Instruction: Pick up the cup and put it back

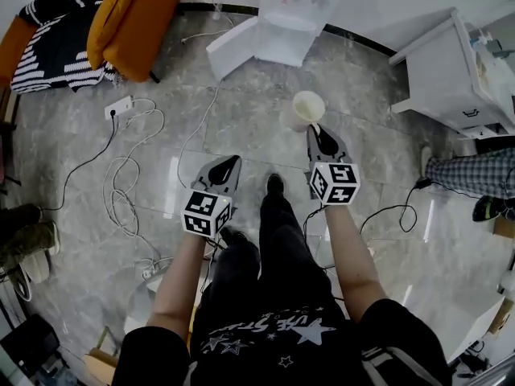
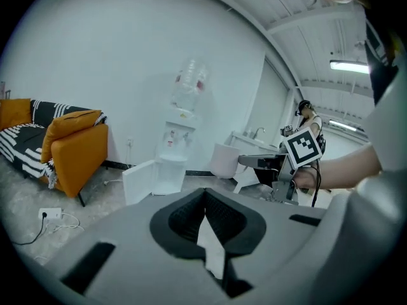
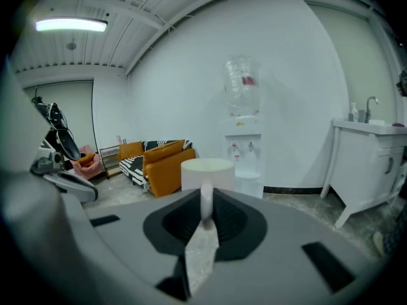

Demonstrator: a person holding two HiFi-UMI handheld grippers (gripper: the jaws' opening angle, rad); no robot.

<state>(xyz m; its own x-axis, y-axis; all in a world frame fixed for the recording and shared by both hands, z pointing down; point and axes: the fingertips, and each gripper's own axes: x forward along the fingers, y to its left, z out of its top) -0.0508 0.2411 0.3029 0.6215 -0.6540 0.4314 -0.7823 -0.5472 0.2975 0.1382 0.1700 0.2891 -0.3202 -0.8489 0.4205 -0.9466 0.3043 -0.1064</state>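
Pale cream paper is showing at the right gripper [image 1: 315,131], which is pinching the near wall of the cup [image 1: 306,109] between its dark pads, the jaws standing almost together with only that thin wall between them. In the right gripper view the cup [image 3: 207,170] is sitting upright just past the tips of the right gripper [image 3: 206,199], its open mouth facing up. The person is holding it in the air over the grey stone floor [image 1: 241,127], out in front of their body, and it is resting on nothing. The left gripper [image 1: 233,161] is hanging beside it, lower and to the person's left, well apart from the cup. In its own view the left gripper [image 2: 205,192] is keeping its pads pressed together with nothing between them, and the cup [image 2: 224,161] is showing off to the right. A white water dispenser [image 1: 282,22] is standing against the wall ahead. An orange sofa [image 1: 133,22] with a striped black and white throw is sitting at the far left. A white cabinet [image 1: 459,71] is standing at the right. A power strip [image 1: 118,108] is lying on the floor near the sofa, with white cables looping away from it.
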